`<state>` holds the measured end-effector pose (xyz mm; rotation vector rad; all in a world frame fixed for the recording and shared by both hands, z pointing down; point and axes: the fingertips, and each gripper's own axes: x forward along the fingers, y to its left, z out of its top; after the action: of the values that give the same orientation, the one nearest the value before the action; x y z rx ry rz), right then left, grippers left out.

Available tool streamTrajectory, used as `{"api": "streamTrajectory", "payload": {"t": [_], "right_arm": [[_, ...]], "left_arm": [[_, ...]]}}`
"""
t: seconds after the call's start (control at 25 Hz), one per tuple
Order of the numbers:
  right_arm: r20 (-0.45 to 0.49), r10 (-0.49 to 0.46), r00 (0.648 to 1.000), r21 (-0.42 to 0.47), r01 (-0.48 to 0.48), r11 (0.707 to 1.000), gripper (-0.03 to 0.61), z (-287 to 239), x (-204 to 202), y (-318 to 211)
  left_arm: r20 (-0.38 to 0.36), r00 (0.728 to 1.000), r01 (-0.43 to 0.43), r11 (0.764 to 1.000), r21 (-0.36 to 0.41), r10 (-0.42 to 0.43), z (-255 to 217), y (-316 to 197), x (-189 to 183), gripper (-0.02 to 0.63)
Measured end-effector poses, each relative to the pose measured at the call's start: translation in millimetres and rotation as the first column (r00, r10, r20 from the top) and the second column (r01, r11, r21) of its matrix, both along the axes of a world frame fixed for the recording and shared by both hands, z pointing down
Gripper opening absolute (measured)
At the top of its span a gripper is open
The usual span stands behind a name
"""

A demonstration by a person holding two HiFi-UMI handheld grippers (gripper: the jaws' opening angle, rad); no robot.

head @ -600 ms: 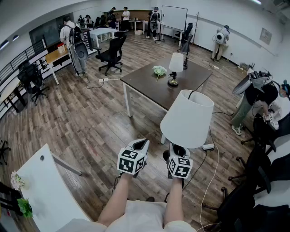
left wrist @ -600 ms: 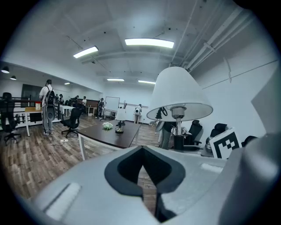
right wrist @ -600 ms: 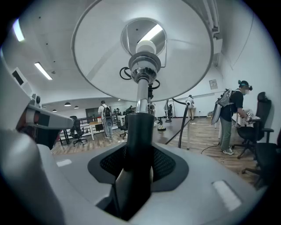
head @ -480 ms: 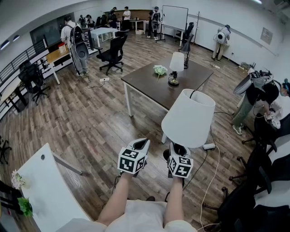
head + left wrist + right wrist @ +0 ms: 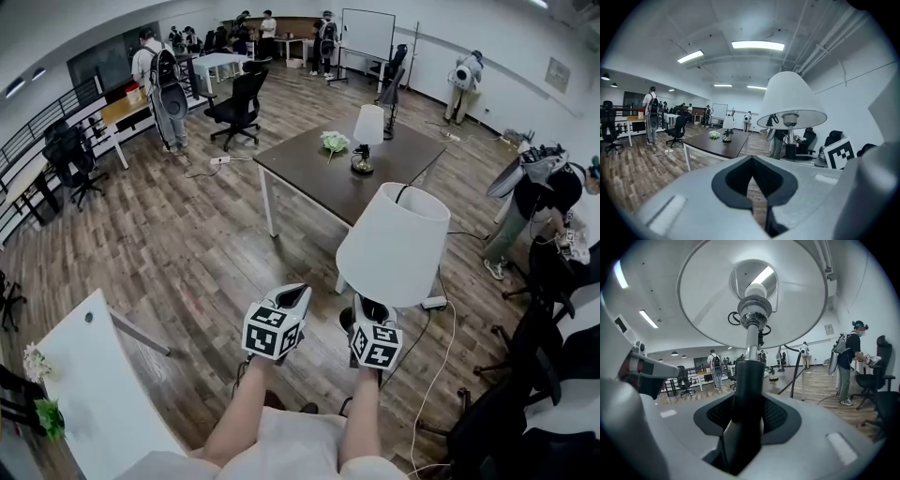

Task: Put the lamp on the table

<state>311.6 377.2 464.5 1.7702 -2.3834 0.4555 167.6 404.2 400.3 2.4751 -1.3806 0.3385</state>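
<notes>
A table lamp with a white shade point(image 5: 392, 246) hangs upright in front of me, my right gripper point(image 5: 370, 312) shut on its dark stem point(image 5: 749, 380) below the shade point(image 5: 750, 291). Its black cord trails down to the floor. My left gripper point(image 5: 292, 298) hovers just left of the lamp, shut with nothing in it; in the left gripper view its jaws point(image 5: 751, 180) meet at a thin seam and the lamp point(image 5: 790, 101) stands to the right. The dark brown table point(image 5: 319, 178) lies ahead across the wood floor.
On the dark table stand a smaller white lamp point(image 5: 367, 127) and a pale flower bunch point(image 5: 333, 142). A white table point(image 5: 94, 384) sits at lower left. A power strip point(image 5: 432, 303) and cables lie right of the lamp. Office chairs point(image 5: 525, 375) and a person point(image 5: 539, 202) crowd the right.
The head view has shifted slightly, so the dark table sits a little lower and nearer. Both grippers and the lamp keep the same pose.
</notes>
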Motion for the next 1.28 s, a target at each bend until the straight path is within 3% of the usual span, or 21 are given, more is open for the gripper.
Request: {"api": "streamTrajectory", "payload": {"t": [0.36,0.6,1.28], "right_arm": [[0.031,0.037,0.999,0.026,-0.038,0.999,0.184,-1,20,-5],[0.035,0.073,0.997,0.014,-0.074,0.997,0.184,5,41,-17],[0.003,0.148,0.989,-0.005,-0.148,0.989,0.185,-8,78,-120]], "left_arm": [[-0.001,1.0,0.001,1.0,-0.009,-0.001,6,-9,2,0.0],[0.003,0.999,-0.04,0.999,-0.01,0.04,9,-27,23,0.0],[0.009,0.994,-0.112,0.994,-0.022,0.112,6,-151,56,0.0]]}}
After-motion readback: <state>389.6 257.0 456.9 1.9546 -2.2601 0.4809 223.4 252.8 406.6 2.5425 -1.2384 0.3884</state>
